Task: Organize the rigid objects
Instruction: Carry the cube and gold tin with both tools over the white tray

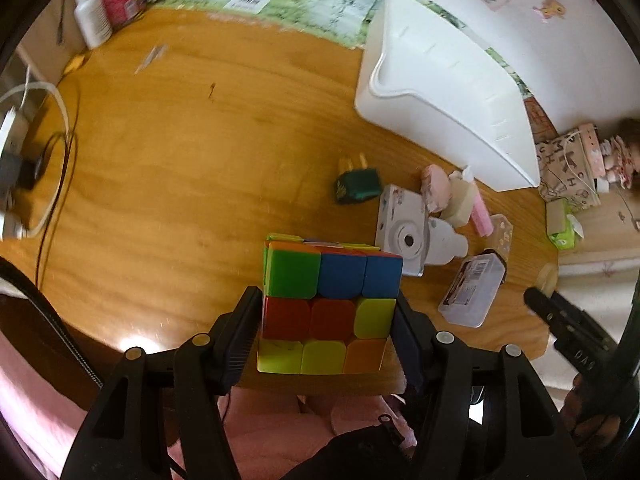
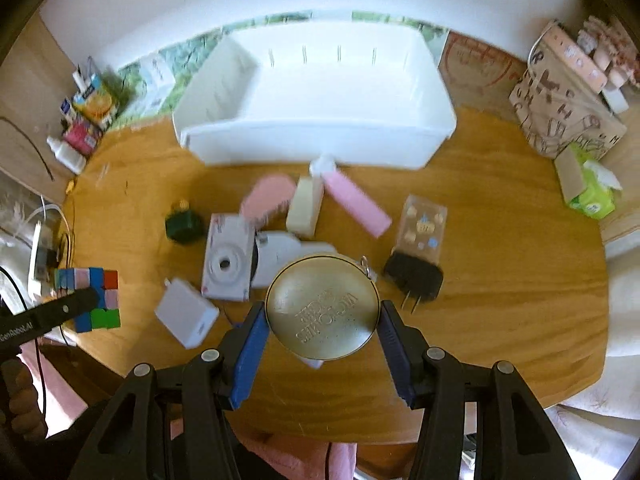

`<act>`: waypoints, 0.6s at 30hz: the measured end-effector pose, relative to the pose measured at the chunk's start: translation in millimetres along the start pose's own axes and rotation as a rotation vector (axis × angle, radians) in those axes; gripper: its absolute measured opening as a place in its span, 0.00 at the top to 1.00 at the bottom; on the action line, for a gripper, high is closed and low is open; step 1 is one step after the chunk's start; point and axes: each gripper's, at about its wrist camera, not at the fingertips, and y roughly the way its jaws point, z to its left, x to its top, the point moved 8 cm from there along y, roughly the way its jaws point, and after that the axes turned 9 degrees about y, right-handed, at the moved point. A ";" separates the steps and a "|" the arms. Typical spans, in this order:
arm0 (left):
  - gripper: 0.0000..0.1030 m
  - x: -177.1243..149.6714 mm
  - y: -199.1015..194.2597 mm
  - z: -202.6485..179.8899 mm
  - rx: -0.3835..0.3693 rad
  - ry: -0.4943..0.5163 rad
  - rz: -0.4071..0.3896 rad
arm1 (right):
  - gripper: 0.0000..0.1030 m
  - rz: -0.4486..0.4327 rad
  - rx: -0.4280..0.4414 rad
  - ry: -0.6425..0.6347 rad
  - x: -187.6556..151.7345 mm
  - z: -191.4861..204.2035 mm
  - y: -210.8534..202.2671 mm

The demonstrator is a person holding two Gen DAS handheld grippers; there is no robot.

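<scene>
My left gripper (image 1: 326, 316) is shut on a multicoloured puzzle cube (image 1: 330, 304), held above the wooden table (image 1: 180, 160); the same cube (image 2: 90, 300) shows at the far left of the right wrist view. My right gripper (image 2: 322, 322) is shut on a round gold tin (image 2: 322, 306) with embossed lettering, lifted over the table. A white bin (image 2: 320, 96) stands empty at the back, also visible as the white bin (image 1: 448, 88) in the left wrist view. Between the grippers and the bin lie a white toy camera (image 2: 228, 264), a green plug (image 2: 184, 226) and a pink bar (image 2: 358, 204).
A cream block (image 2: 306, 208), a pink brush (image 2: 268, 196), a clear patterned case (image 2: 424, 228), a black plug (image 2: 414, 280) and a white charger (image 2: 186, 314) lie on the table. Bottles and cartons (image 2: 86, 120) crowd the back left, a patterned bag (image 2: 564, 108) the right. Cables (image 1: 52, 152) trail off the left edge.
</scene>
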 end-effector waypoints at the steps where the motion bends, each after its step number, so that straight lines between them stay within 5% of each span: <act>1: 0.37 4.4 -1.6 -0.5 -0.002 0.013 -0.002 | 0.46 -0.018 -0.004 0.004 7.6 0.0 -4.1; 18: 0.37 112.7 -42.2 -40.3 -0.014 0.214 -0.178 | 0.46 -0.214 0.041 0.021 110.8 -4.4 -40.0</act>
